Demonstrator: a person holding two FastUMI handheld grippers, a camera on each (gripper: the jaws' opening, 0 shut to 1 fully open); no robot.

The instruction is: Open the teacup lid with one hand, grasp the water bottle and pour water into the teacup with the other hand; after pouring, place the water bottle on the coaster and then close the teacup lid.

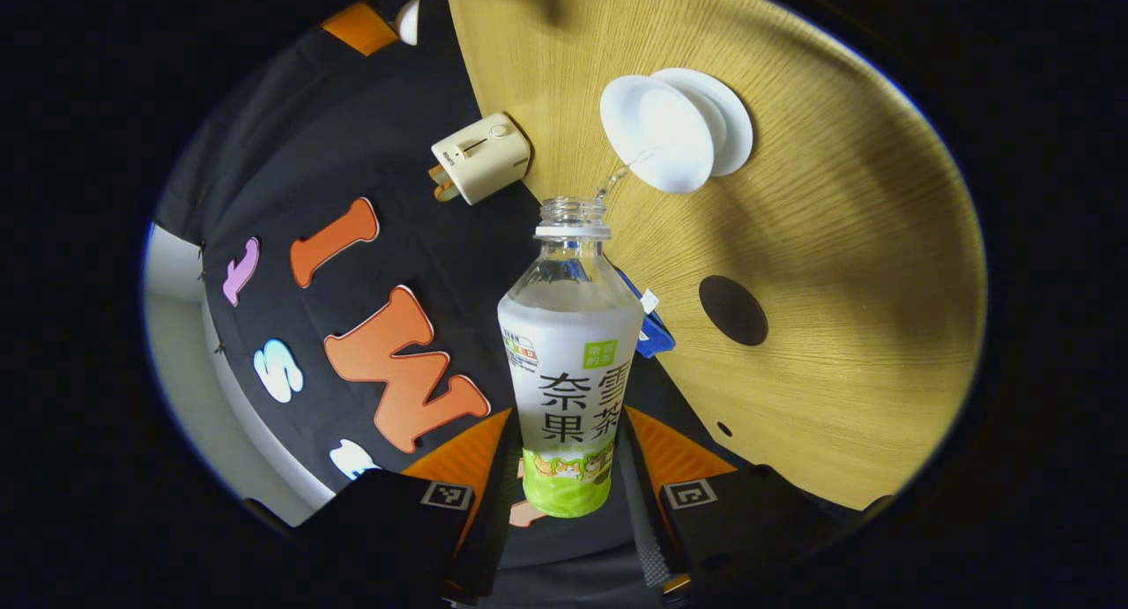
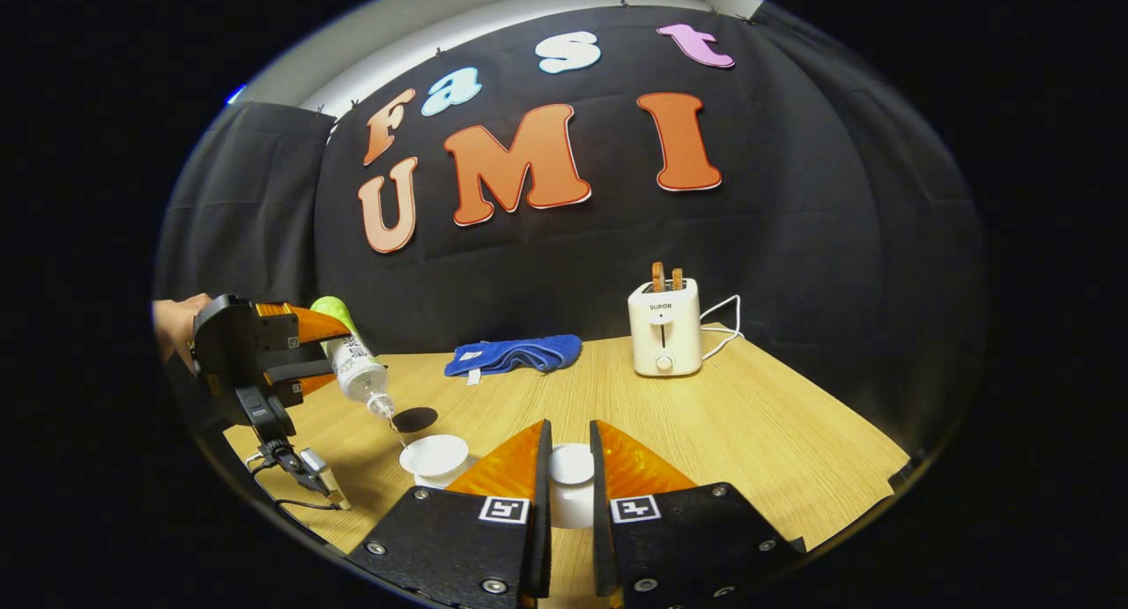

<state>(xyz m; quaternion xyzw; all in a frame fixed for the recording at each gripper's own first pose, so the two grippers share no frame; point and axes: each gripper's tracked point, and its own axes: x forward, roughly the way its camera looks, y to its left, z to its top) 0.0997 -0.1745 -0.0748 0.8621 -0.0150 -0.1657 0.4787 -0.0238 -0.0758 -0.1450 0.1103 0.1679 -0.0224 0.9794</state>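
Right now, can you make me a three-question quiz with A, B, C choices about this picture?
1. Where is the crumpled blue cloth?
A. on the wooden table by the black wall
B. inside the cup
C. on top of the toaster

2. How many slices stick out of the cream toaster?
A. none
B. two
C. five

3. What is the clear plastic water bottle doing in the left tool?
A. standing capped
B. lying on the table
C. tipped, pouring into the white teacup

Answers: 1 A, the cloth lies at the table's back edge. 2 B, two brown tops show. 3 C, a thin stream runs from its open neck to the cup.
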